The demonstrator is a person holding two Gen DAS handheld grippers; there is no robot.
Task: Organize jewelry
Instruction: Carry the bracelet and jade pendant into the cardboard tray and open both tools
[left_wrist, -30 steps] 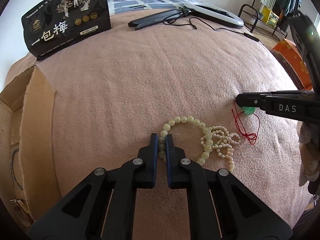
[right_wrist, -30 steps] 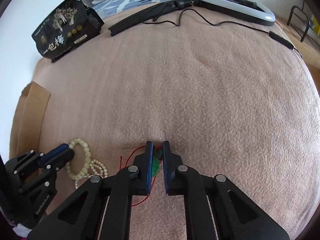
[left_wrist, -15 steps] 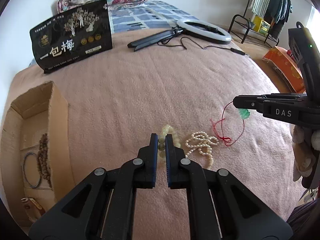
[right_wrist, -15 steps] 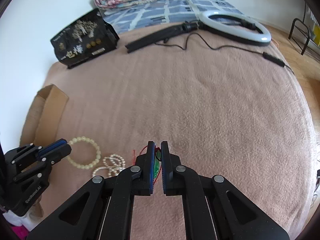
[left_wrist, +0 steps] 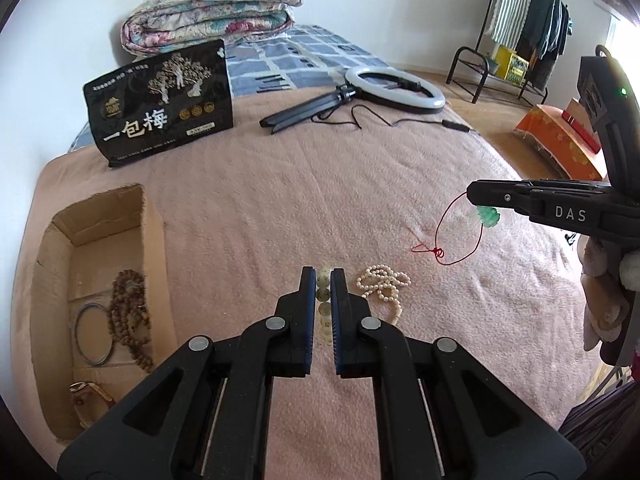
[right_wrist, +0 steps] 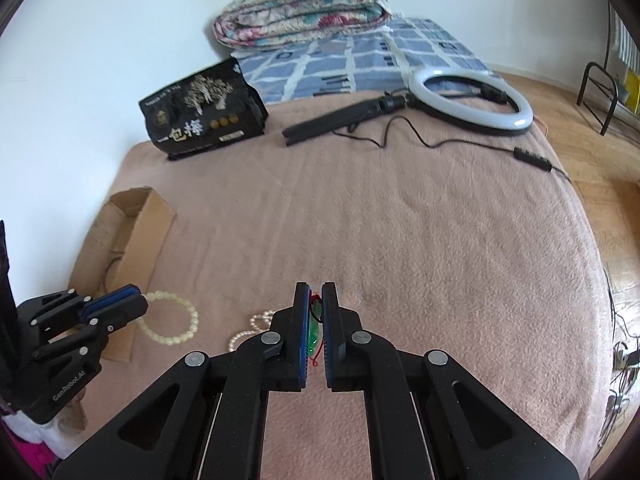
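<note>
My left gripper (left_wrist: 323, 276) is shut on a pale jade bead bracelet (left_wrist: 323, 288) and holds it above the pink blanket; the bracelet hangs from it in the right wrist view (right_wrist: 176, 320). My right gripper (right_wrist: 315, 292) is shut on a green pendant (right_wrist: 314, 340) with a red cord (left_wrist: 460, 236) that dangles in the air. A white pearl necklace (left_wrist: 382, 282) lies on the blanket between them. An open cardboard box (left_wrist: 100, 292) at the left holds a brown bead string (left_wrist: 130, 316), a metal bangle (left_wrist: 94, 334) and a gold watch (left_wrist: 90, 394).
A black snack bag (left_wrist: 164, 108) stands at the back left. A ring light (left_wrist: 394, 88) with stand and cable lies at the back. A folded quilt (left_wrist: 212, 12) sits behind. An orange box (left_wrist: 560, 140) is off the bed at right.
Both grippers have risen from the blanket. The bead bracelet and the pendant with its red cord were lifted off the surface. The pearl necklace stays on the blanket.
</note>
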